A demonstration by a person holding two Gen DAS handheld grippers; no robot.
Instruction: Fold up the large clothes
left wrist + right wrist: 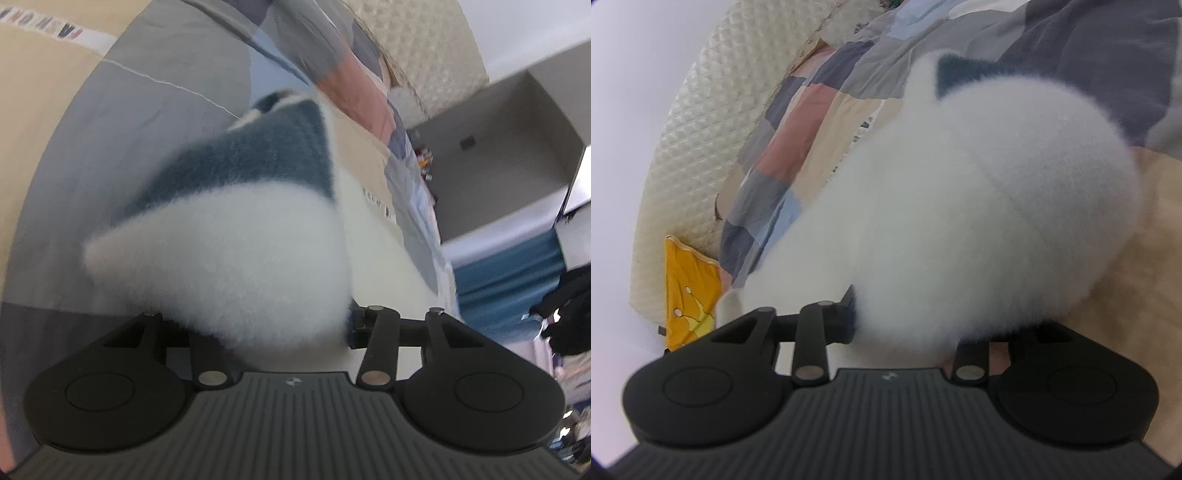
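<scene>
Fluffy white fleece garment [236,258] with a dark teal panel, bunched thick between the jaws of the left gripper [269,325] and spilling forward over a bed covered by a patchwork quilt [417,206] in grey, pink, beige and pale blue. Same white fleece [979,206] mounded in front of the right gripper [905,321], a small dark teal corner showing at its far edge, more quilt [798,122] beneath and a cream textured headboard [713,122] behind. Yellow cushion [687,288] at the lower left of the right view. Both sets of jaws partly apart with fleece filling the gap; fingertips buried in pile, so firmness of either hold not possible to tell. Likely soft, light, bulky and springy, prone to puffing open once folded and to slipping from a shallow pinch. Best taken deep at a hem or corner, both layers gathered, rather than by the loose pile.
</scene>
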